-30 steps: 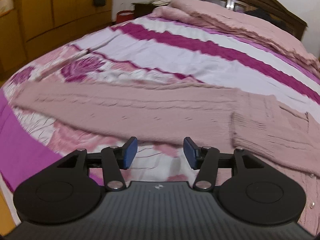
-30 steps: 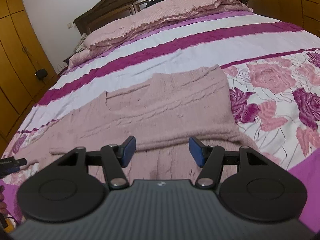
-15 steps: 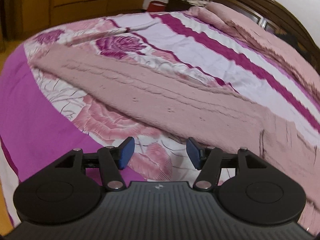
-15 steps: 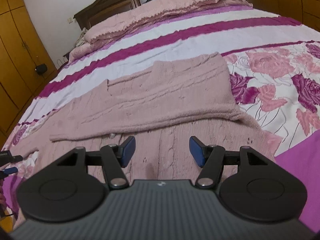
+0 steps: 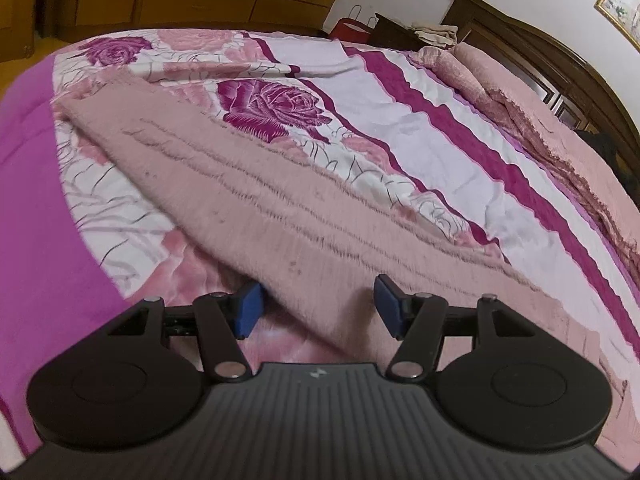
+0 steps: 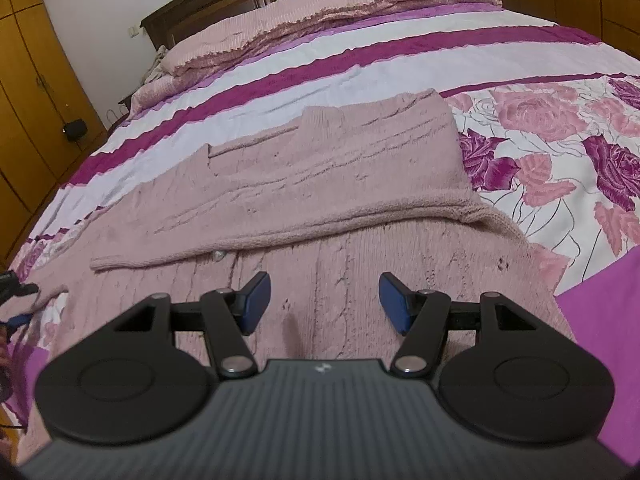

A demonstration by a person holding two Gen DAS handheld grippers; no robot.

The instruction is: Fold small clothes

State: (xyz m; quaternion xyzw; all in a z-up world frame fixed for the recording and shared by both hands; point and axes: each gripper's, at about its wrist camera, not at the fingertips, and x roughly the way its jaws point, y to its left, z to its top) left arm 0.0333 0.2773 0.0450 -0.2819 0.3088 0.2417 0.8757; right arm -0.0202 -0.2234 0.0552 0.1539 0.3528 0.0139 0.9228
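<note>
A dusty-pink knitted cardigan (image 6: 328, 176) lies spread on the bed, its right sleeve folded back across the body. Its left sleeve (image 5: 256, 184) stretches out long and flat toward the bed's far corner. My left gripper (image 5: 316, 308) is open just above that sleeve near the shoulder end, blue pads apart with nothing pressed between them. My right gripper (image 6: 324, 304) hovers open over the cardigan's lower body, close to a small button (image 6: 218, 256). The left gripper's tips (image 6: 16, 292) show at the right wrist view's left edge.
The bedspread (image 5: 420, 140) has magenta and white stripes and rose prints, with a plain purple border (image 6: 600, 320). Pink pillows (image 6: 320, 12) lie against a dark wooden headboard (image 5: 540, 52). Orange wardrobes (image 6: 32, 100) stand at the sides and a red bag (image 5: 352, 30) by the nightstand.
My left gripper has rolled and swung along the outstretched sleeve, coming lower and closer to it. The right gripper has stayed over the cardigan's body. The cloth has not moved.
</note>
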